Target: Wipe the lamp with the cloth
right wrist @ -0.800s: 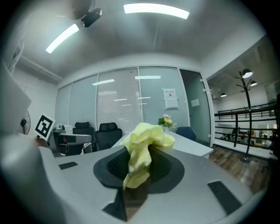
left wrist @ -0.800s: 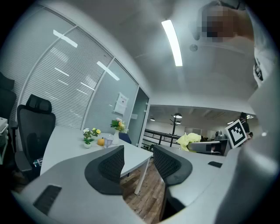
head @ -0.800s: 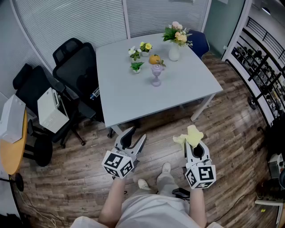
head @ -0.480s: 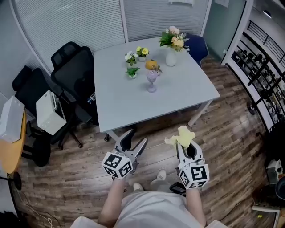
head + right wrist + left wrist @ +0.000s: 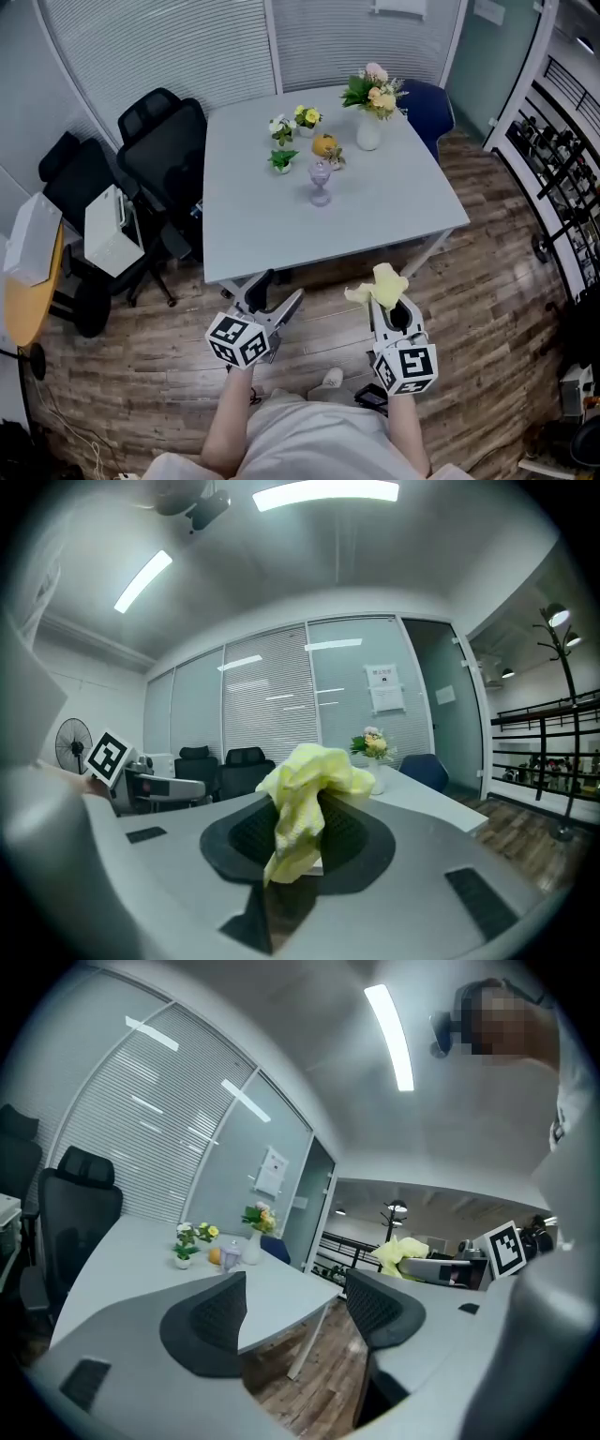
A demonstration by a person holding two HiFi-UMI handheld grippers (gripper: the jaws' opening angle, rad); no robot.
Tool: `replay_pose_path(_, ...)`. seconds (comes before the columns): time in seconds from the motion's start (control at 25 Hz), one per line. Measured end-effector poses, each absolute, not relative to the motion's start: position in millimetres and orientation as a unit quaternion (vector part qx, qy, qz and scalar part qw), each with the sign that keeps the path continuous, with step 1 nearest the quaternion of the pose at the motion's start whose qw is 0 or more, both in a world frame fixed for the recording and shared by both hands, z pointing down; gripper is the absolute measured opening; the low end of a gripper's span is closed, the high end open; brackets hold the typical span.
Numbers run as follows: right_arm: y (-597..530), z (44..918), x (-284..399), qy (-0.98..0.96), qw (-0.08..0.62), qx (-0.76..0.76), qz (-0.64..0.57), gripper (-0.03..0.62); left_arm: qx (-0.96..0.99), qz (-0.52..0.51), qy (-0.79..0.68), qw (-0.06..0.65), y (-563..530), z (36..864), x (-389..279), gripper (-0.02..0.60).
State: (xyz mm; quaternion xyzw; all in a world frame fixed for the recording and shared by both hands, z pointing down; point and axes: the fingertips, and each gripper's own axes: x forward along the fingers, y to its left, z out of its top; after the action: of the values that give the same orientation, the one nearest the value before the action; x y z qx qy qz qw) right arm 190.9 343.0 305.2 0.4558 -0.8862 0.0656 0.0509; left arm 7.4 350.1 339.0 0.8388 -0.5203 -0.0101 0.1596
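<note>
Head view: my left hand-held gripper (image 5: pixel 281 290) gapes wide and empty. My right hand-held gripper (image 5: pixel 385 298) clamps the yellow cloth (image 5: pixel 383 282), which bunches past its tips. The surface (image 5: pixel 384 206) edge lies nearer both than half a second ago, and the lamp (image 5: pixel 321 182) stands upright mid-surface.
Left gripper view: nothing sits between the jaws.
Right gripper view: the cloth is pinched, its loose end drooping.

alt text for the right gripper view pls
The right gripper is shut on a crumpled yellow cloth. Beyond it are a grey table with a vase of flowers, black office chairs and blind-covered glass walls.
</note>
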Motion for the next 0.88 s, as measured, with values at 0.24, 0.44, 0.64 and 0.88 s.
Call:
replay_pose_path(0.24,325.1,307.0,208.3,-0.888,0.049,0.452,0.069,0.095,0.839,0.010,-0.523,0.151,335.9,341.1,11.1,0.336)
replay_pose_path(0.44,305.0,308.9,205.3,-0.893,0.049,0.443,0.063,0.095,0.835,0.014,-0.529,0.151,319.7,347.1,5.4,0.344)
replay_pose_path(0.64,272.9,312.9,190.4,-0.895,0.057,0.438,0.061,0.095,0.833,0.013,-0.530,0.158,285.7,355.0,-10.3,0.344)
replay_pose_path(0.88,206.3,323.6,167.3,-0.892,0.065,0.442,0.068,0.097,0.841,0.018,-0.512,0.171,205.2,376.0,-30.8,0.344)
